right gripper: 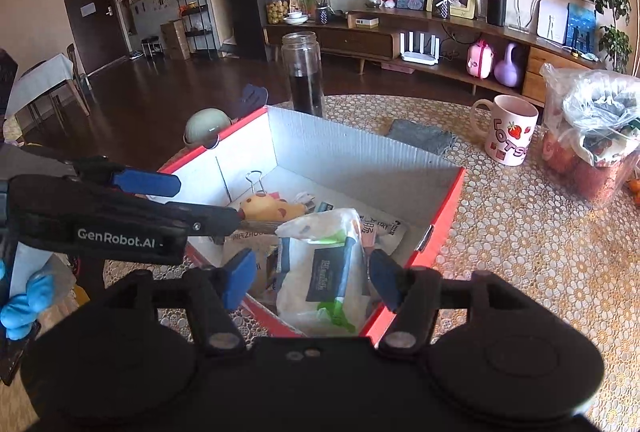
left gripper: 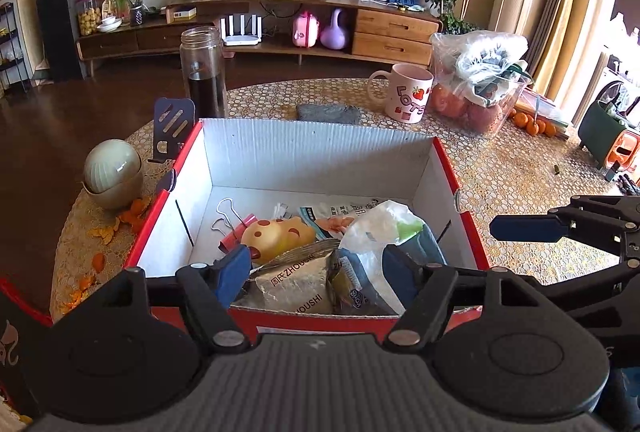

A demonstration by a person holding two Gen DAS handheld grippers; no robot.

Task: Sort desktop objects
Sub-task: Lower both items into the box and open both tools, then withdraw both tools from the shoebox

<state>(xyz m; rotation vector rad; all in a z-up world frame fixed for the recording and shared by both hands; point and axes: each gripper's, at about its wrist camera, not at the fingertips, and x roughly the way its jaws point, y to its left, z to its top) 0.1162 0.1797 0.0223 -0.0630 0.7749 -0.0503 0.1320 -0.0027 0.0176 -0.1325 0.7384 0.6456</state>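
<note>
A red cardboard box with white inside walls [left gripper: 320,147] [right gripper: 360,155] stands on the table. In it lie a yellow spotted toy [left gripper: 276,234] [right gripper: 268,207], a binder clip [left gripper: 230,218] [right gripper: 256,181], a grey "ZHOUSHI" packet [left gripper: 296,286] and a white wipes pack [left gripper: 380,228] [right gripper: 324,264]. My left gripper [left gripper: 316,276] is open and empty above the box's near edge. My right gripper [right gripper: 312,278] is open and empty above the wipes pack. The right gripper also shows at the right in the left wrist view [left gripper: 532,228].
On the table stand a glass jar of dark liquid [left gripper: 202,71] [right gripper: 302,71], a pink mug [left gripper: 408,91] [right gripper: 510,131], a grey cloth [left gripper: 328,113], a bag of fruit [left gripper: 480,79] [right gripper: 592,135], a green lidded bowl [left gripper: 112,171], a phone stand [left gripper: 172,127] and orange peel [left gripper: 100,236].
</note>
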